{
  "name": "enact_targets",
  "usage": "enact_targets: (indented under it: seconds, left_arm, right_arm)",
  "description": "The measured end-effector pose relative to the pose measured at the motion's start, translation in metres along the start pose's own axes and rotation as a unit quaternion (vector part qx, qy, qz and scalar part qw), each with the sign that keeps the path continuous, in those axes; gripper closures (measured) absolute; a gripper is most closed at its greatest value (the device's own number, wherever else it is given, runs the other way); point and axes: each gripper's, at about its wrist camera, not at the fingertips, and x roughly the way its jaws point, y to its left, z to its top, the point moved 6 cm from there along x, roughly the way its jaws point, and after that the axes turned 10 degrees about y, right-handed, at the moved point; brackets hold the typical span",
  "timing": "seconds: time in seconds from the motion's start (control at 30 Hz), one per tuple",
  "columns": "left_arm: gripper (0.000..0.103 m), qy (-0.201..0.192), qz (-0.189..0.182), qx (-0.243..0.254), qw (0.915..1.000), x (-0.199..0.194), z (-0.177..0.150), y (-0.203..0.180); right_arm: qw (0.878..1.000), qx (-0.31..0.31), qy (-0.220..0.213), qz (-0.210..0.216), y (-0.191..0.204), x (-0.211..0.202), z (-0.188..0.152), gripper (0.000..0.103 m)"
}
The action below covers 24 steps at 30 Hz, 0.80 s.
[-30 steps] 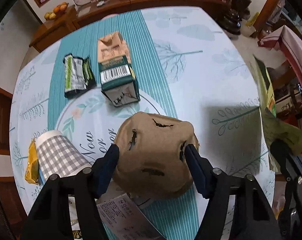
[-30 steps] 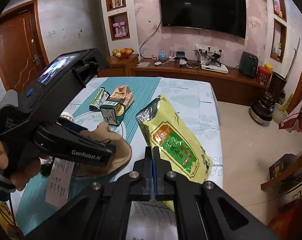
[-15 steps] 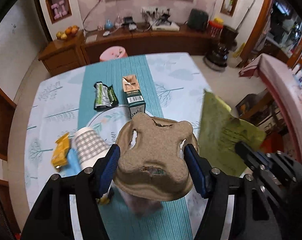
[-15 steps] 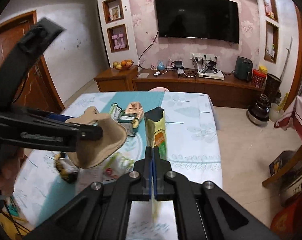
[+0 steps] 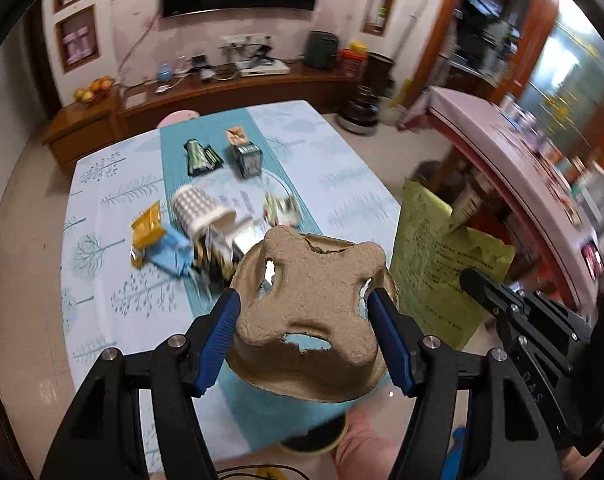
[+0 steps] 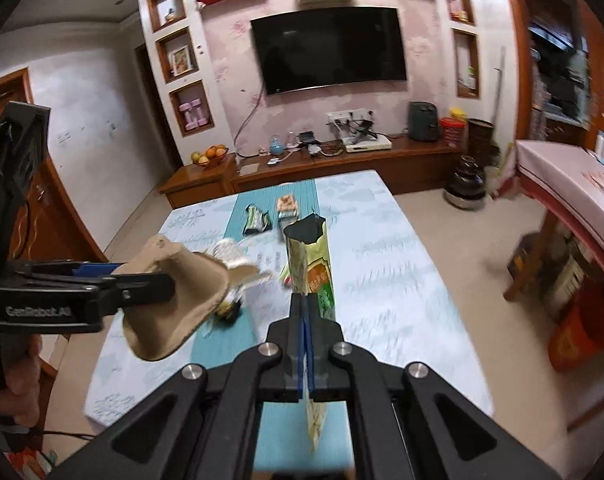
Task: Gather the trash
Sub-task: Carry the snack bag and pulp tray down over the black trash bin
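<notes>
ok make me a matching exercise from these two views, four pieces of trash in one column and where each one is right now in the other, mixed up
Things:
1. brown pulp tray
2. yellow-green snack bag
3. checked paper cup
4. green carton

Places:
A. lying on its side on the table, next to a yellow wrapper
B. pinched flat in the right gripper, hanging off the table
C. at the far end of the teal runner, beside a dark green packet
D. clamped between the blue pads of the left gripper, lifted above the table

Pairs: 1-D, 2-B, 3-A, 4-C
</notes>
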Motion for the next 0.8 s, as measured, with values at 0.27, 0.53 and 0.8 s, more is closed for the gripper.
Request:
enact_targets:
  seconds: [0.27,0.53,0.8]
  left_arm:
    - [0.038,0.027,-0.026,0.036,0.9987,-0.019,-0.094,0.004]
    - [0.038,0.051,-0.037,0.036,0.9974,-0.012,-0.149,0.001]
    - [0.038,0.072,-0.022,0.031,0.9967,0.023,-0.187,-0.014]
  right_arm:
    - [0.998,0.034,0.045,0.001,0.056,-0.040,-0.091,0.103]
    - [0.995,0.029,0.095,0.007,0.076,-0.054,-0.155,0.103]
    - [0.989,0.065,0.134,0.019,0.053,-0.030,-0.200,0.103]
